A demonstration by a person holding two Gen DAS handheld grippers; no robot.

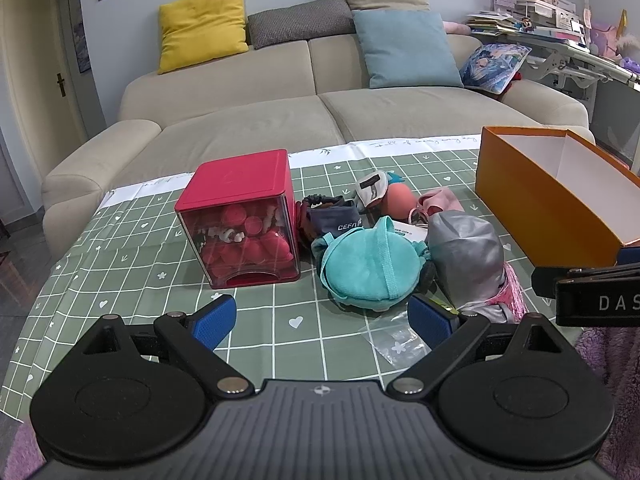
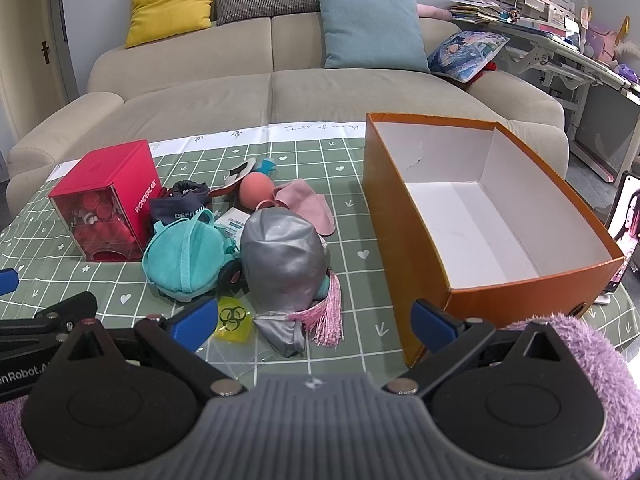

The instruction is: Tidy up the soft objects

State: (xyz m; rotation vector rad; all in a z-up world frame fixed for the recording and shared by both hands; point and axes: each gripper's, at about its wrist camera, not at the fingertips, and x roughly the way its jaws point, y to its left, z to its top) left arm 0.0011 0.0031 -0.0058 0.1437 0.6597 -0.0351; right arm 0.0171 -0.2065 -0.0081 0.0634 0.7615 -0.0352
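Observation:
A pile of soft things lies mid-table: a teal plush pouch [image 1: 368, 264] [image 2: 188, 254], a silver fabric bundle with a pink tassel [image 1: 466, 256] [image 2: 286, 264], a navy pouch [image 1: 334, 220] [image 2: 180, 206], a pink ball [image 1: 398, 200] [image 2: 256, 190] and a pink cloth [image 2: 310, 204]. An open, empty orange box [image 2: 480, 216] [image 1: 552, 196] stands to the right. My left gripper [image 1: 322, 322] is open and empty, just short of the teal pouch. My right gripper [image 2: 314, 326] is open and empty, in front of the silver bundle, beside the box.
A red box with a clear front holding red plush [image 1: 240, 220] [image 2: 106, 204] stands left of the pile. A yellow biohazard bag [image 2: 232, 316] lies near my right gripper. The green checked tablecloth [image 1: 280, 320] covers the table. A beige sofa [image 1: 320, 112] stands behind. A phone [image 2: 624, 232] stands far right.

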